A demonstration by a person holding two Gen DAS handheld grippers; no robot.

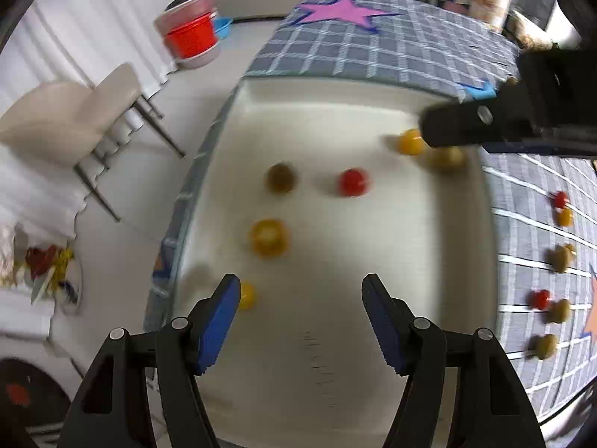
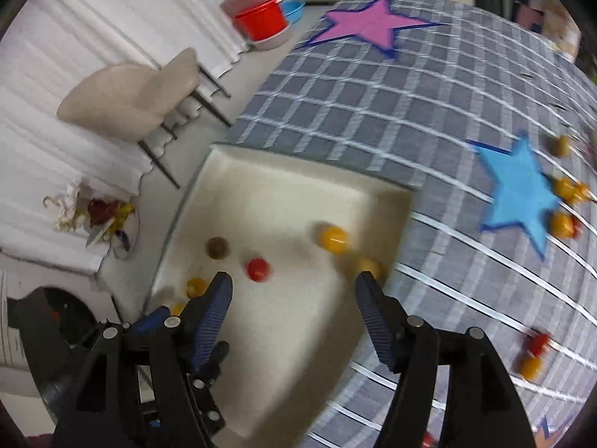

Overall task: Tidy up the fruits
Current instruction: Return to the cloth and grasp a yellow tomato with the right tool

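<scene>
Fruit transfer is part done: six small round fruits lie in the white tray [image 1: 335, 104], which fills the centre of the left wrist view, while more sit loose on the checked tablecloth [image 2: 373, 119] along the right edge of both views. My left tongs [image 1: 300, 315] stand released at the bottom centre of their frame, nothing between the blue pads, directly above bare tray floor. My right tongs [image 2: 293, 304] are likewise released and empty, low centre in their frame, over the tray's right-hand corner; a yellow fruit [image 2: 334, 238] and a duller one [image 2: 369, 267] lie just beyond their tips. Both views are blurred, so exact fruit edges cannot be read. Judgement for the step in hand: lift clear of the tray rim before travelling, then carry the right tongs toward the cluster beside the blue star [image 2: 518, 194]. Select one fruit standing apart from its neighbours. Descend steeply with jaws wide, straddle the fruit, and close gently; round fruit will likely roll if nudged off-centre.
</scene>
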